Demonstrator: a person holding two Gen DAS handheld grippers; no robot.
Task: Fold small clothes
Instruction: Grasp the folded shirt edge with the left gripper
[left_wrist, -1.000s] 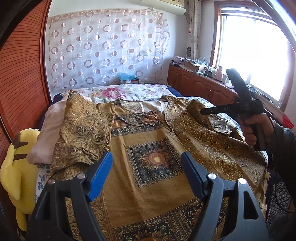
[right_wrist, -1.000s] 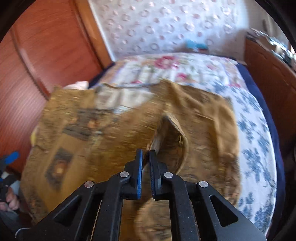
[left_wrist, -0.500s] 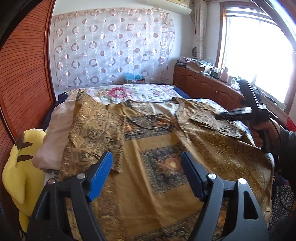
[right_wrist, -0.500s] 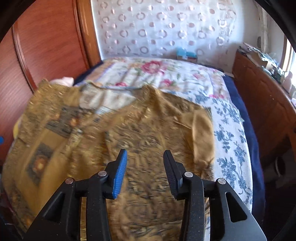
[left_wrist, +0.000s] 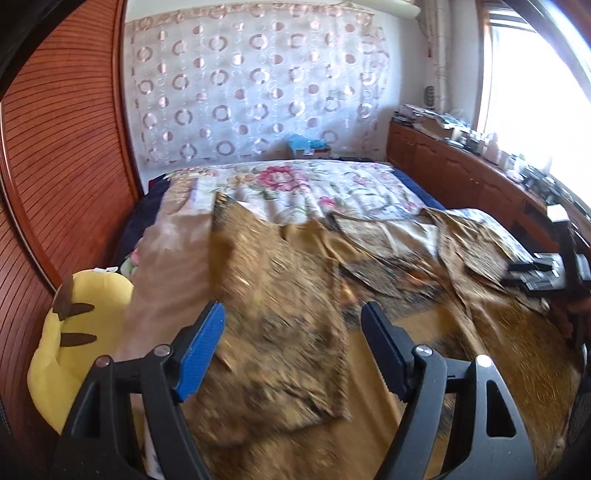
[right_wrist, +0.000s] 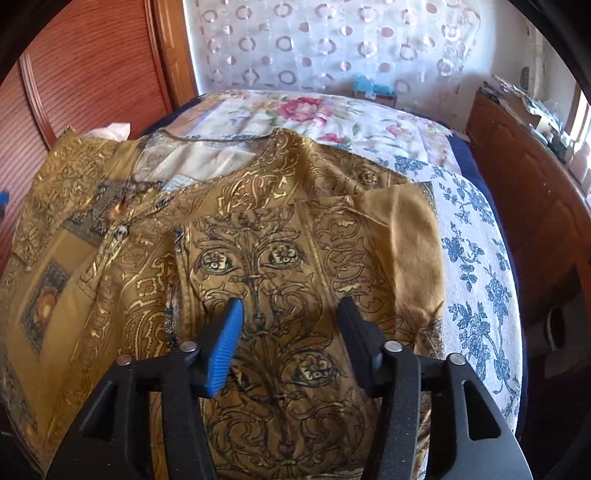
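A gold patterned shirt (right_wrist: 280, 258) lies spread on the bed, neckline toward the far end. Its right sleeve (right_wrist: 258, 266) is folded inward over the body, and its left sleeve (left_wrist: 288, 325) is folded in too. My right gripper (right_wrist: 291, 325) hovers just above the folded right sleeve with its jaws opening and nothing between them. My left gripper (left_wrist: 293, 345) stands open over the folded left sleeve, holding nothing. The right gripper (left_wrist: 535, 275) also shows at the right edge of the left wrist view.
A yellow plush toy (left_wrist: 74, 332) sits at the bed's left edge beside a pink pillow (left_wrist: 166, 266). A wooden wardrobe (left_wrist: 55, 166) stands left, a wooden cabinet (right_wrist: 528, 192) right. The floral bedspread (left_wrist: 295, 188) lies beyond the shirt.
My right gripper let go of the right sleeve, which now lies flat over the shirt body, and its jaws spread apart. The left gripper swept left over the folded left sleeve.
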